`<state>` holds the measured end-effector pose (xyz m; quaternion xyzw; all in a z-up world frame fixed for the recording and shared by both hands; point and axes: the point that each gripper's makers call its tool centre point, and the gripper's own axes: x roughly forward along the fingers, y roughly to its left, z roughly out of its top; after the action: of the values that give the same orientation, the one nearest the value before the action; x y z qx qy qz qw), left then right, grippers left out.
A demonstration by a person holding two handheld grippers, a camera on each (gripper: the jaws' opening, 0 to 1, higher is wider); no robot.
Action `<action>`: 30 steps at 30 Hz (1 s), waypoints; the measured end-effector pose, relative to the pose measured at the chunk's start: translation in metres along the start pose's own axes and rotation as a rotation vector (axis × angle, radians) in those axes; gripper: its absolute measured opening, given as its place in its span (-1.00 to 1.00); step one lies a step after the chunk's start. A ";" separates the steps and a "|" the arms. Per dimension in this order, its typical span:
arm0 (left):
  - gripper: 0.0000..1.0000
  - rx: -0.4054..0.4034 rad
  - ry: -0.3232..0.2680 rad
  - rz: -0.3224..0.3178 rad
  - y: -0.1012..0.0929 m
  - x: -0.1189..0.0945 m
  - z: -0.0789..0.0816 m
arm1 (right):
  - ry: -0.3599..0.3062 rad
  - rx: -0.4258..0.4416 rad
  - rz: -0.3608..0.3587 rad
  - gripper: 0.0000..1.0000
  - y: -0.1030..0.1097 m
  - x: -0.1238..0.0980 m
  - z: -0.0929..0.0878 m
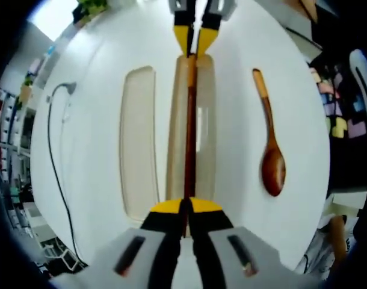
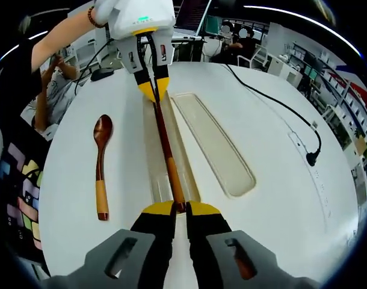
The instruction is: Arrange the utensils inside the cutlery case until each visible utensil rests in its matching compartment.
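The chopsticks [image 1: 190, 129] (dark brown, with a lighter orange-tan end) lie lengthwise along one long compartment of the translucent beige case [image 1: 139, 141], each end pinched between a tool's jaws. The neighbouring compartment holds nothing. The wooden spoon [image 1: 271, 144], dark bowl and paler handle end, lies flat on the white tabletop [image 1: 96, 180] beside the case, parallel to it.

chopsticks [image 1: 190, 129] in case [image 1: 138, 144], spoon [image 1: 271, 144] beside
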<state>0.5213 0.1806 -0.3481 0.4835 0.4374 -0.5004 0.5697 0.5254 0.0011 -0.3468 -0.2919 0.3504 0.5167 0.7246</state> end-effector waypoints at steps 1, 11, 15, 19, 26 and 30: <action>-0.95 0.003 0.004 -0.002 0.000 0.000 -0.001 | -0.001 0.003 -0.001 -0.89 -0.001 0.000 0.001; -0.95 0.006 0.000 -0.026 0.015 0.007 -0.002 | 0.001 0.017 0.008 -0.88 0.006 0.002 0.000; -0.95 0.015 0.015 0.014 0.003 0.009 0.004 | 0.000 0.020 0.008 -0.88 0.004 0.002 0.000; -0.95 0.038 0.021 0.048 -0.013 0.011 0.012 | -0.001 0.017 0.010 -0.87 0.010 0.002 -0.001; -0.95 0.047 -0.005 0.009 -0.014 0.015 0.012 | 0.005 -0.022 0.007 -0.85 0.015 -0.014 0.006; -0.94 0.051 -0.009 0.017 -0.018 0.019 0.014 | 0.005 -0.032 0.007 -0.84 0.014 -0.017 0.007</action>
<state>0.5055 0.1634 -0.3666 0.4994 0.4176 -0.5088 0.5633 0.5101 0.0020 -0.3298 -0.3033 0.3451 0.5240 0.7172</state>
